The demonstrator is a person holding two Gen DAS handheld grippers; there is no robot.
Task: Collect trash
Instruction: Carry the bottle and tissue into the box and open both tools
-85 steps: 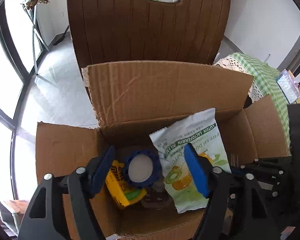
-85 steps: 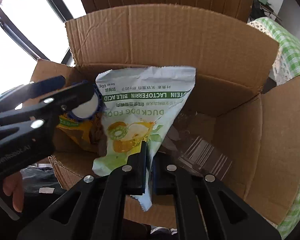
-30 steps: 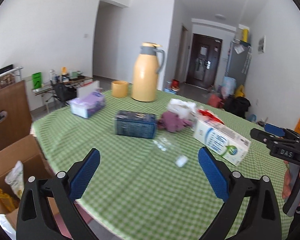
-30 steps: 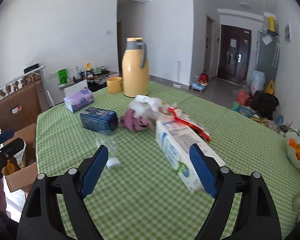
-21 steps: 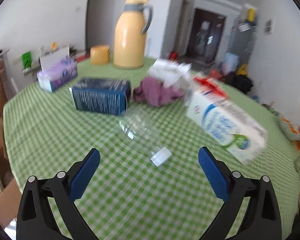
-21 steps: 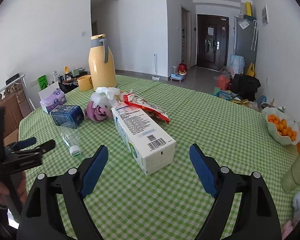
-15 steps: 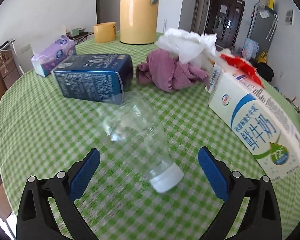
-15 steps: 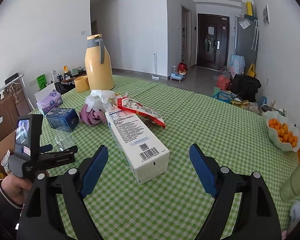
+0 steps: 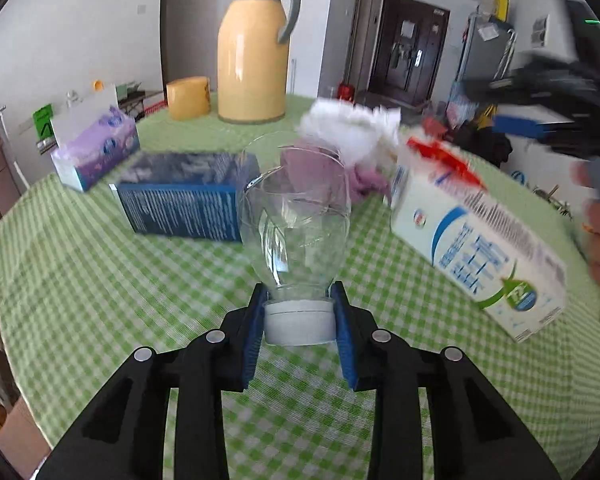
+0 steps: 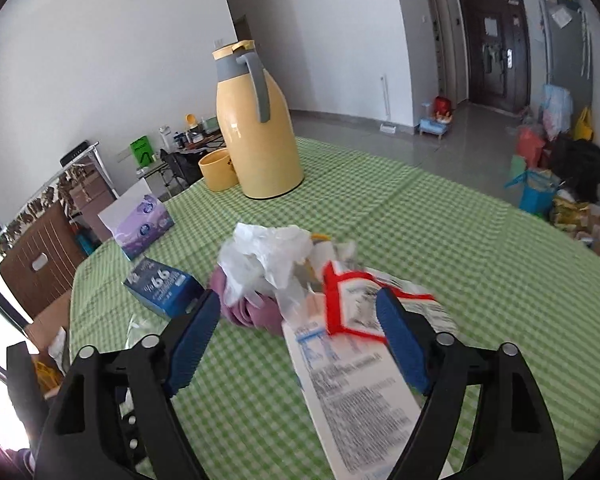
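Firstly, left wrist view: my left gripper (image 9: 298,330) is closing, its blue pads pinching the white cap of a clear plastic bottle (image 9: 296,220). That bottle sits on the green checked tablecloth (image 9: 100,292), long axis running straight away from me, cap nearest, base pointing toward the yellow thermos jug (image 9: 254,46). Just beyond it lies a dark blue box (image 9: 186,206) with fine white print too small to read. To the right lies a white milk carton (image 9: 476,248) bearing blue Chinese characters and a green leaf mark, blurred. A purple tissue box (image 9: 96,148) sits far left; a mauve cloth (image 9: 328,172) and white crumpled plastic (image 9: 352,128) lie behind the bottle. Right wrist view: my right gripper (image 10: 296,344) is spread wide and closing, with the milk carton (image 10: 352,392) between its pads but not pressed; the small print is illegible. A red-edged wrapper (image 10: 352,300) lies on the carton's far end. The blue box (image 10: 162,288) reads "66".
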